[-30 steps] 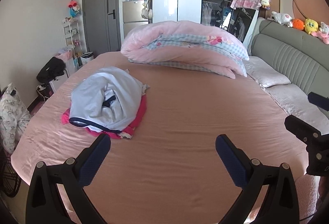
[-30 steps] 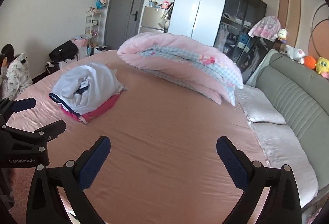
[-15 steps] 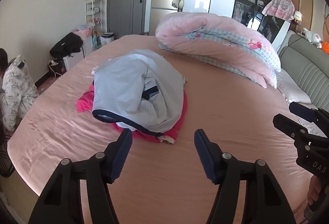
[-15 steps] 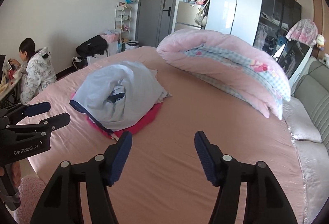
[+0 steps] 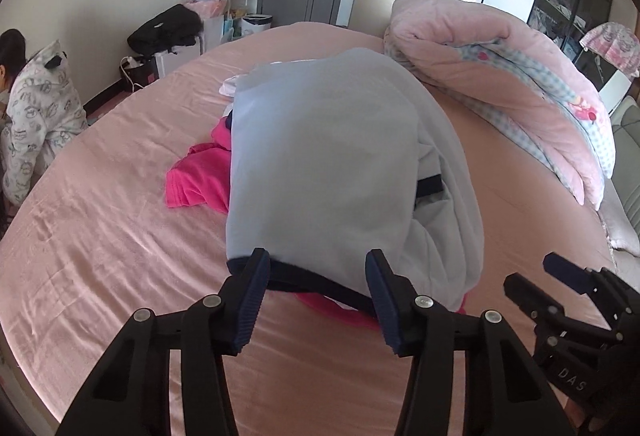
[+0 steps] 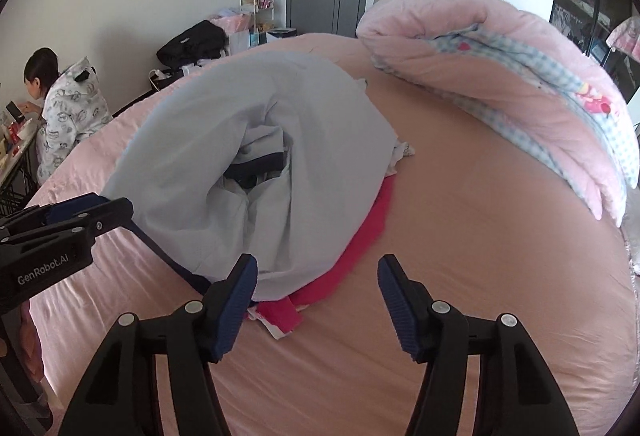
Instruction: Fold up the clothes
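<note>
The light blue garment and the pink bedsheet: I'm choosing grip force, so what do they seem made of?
Light blue garment: likely matte sweatshirt-type knit; soft rounded folds, dark ribbed hem. Pink bedsheet: probably a smooth woven fabric, slightly shiny; fine creases catch light.

Bright daylight, sharp, fisheye-warped, dark corners

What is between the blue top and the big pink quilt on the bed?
Only bare pink bedsheet lies between the blue top and the quilt. The right wrist view shows it best.
</note>
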A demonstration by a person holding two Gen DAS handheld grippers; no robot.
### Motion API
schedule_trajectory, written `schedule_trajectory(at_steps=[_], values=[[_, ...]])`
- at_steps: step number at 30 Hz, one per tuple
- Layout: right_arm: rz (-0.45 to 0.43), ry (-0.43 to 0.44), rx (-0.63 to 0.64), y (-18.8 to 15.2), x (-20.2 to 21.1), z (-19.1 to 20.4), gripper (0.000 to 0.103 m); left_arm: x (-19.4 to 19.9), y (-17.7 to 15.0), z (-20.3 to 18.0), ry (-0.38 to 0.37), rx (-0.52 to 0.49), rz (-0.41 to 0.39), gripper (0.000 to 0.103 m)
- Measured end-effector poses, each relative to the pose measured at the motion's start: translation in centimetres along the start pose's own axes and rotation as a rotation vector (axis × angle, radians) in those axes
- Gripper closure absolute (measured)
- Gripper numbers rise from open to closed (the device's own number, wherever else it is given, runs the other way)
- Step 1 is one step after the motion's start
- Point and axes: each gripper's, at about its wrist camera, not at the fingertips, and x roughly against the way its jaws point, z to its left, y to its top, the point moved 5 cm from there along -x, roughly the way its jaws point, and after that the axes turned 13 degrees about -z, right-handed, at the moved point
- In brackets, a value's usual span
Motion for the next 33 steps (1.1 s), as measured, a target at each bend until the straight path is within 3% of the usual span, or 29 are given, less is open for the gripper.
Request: schedule_trajectory(at_steps=[6, 11, 12, 13, 14, 16, 21, 25, 29, 33], values=[[0.018, 0.007, 0.010, -0.1, -4.0, 2.4, 0.041, -3.4, -0.3, 0.2, -0.033, 0.006, 0.056, 0.055], [0.086, 0.058, 0.052, -1.2, -7.1, 4.8, 0.039, -5.5, -1.0, 0.1, -0.065, 0.039, 0.101, 0.056], [0.092, 0.076, 0.062, -1.4, -7.4, 5.3, 0.051, -5.7, -1.1, 0.1, -0.072, 0.047, 0.108, 0.062], [0.094, 0.095, 0.061, -1.5, -7.4, 5.5, 0.073, -5.7, -1.2, 0.1, -0.077, 0.050, 0.109, 0.067], [0.096, 0.114, 0.057, -1.5, -7.3, 5.7, 0.080, -5.5, -1.3, 0.1, -0.075, 0.046, 0.102, 0.069], [0.099, 0.151, 0.048, -1.6, -7.1, 6.0, 0.096, -4.9, -1.3, 0.0, -0.068, 0.025, 0.088, 0.082], [0.007, 0.212, 0.032, 0.1, -3.8, 5.8, 0.102, -2.3, -0.4, -0.9, -0.088, -0.008, 0.038, 0.095], [-0.073, 0.259, 0.068, 1.3, 0.4, 6.5, 0.103, 0.1, 0.3, -2.3, -0.137, -0.037, 0.007, 0.098], [-0.117, 0.279, 0.096, 1.6, 4.2, 6.7, 0.103, 2.5, 0.1, -4.5, -0.239, -0.041, 0.011, 0.099], [-0.084, 0.231, 0.092, 0.4, 5.9, 5.3, 0.103, 4.6, -0.8, -5.9, -0.162, -0.133, -0.034, 0.099]])
